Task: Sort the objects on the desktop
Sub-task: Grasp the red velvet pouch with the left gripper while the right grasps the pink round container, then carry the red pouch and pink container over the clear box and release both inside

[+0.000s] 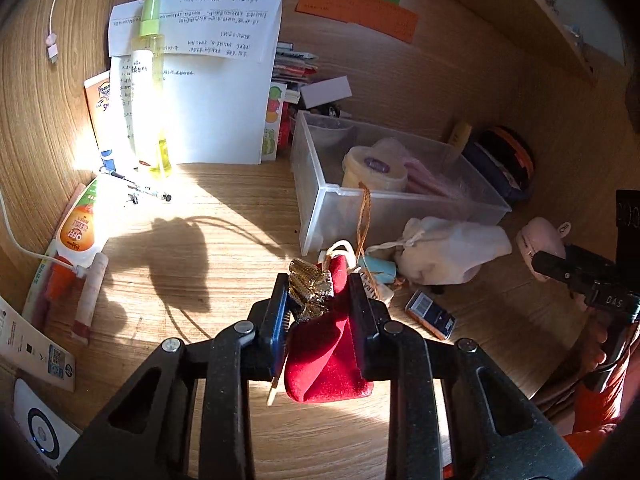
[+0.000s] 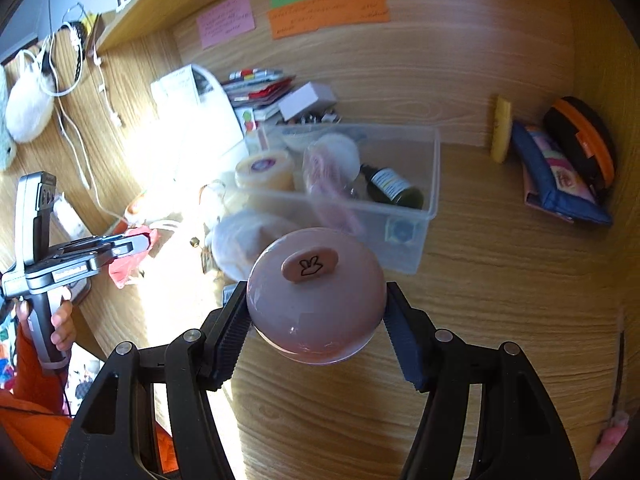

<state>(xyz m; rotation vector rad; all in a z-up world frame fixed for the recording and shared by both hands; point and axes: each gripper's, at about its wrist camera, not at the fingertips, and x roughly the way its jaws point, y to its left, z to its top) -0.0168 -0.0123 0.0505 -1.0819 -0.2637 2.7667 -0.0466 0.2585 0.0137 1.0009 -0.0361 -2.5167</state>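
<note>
Left wrist view, left to right: an orange-labelled tube [image 1: 78, 232] and a yellow spray bottle [image 1: 150, 92] lay on the wooden counter [image 1: 224, 216] beside white paper sheets [image 1: 208, 92]. The left claw [image 1: 318, 300] was clenched on a red velvet pouch [image 1: 326, 356] with gold trim, held above the counter. Behind it stood a clear plastic bin [image 1: 320, 196], a white drawstring bag [image 1: 448, 252] lying just before it.

Right wrist view: the right claw [image 2: 316, 320] grasped a pink rounded container [image 2: 316, 304], probably a lidded jar, its pads [image 2: 230, 336] pressed to either side. It sat near the bin's front wall; whether it rested on the counter could not be told. At far right, a blue pouch [image 2: 560, 184] leaned against the wall.
</note>
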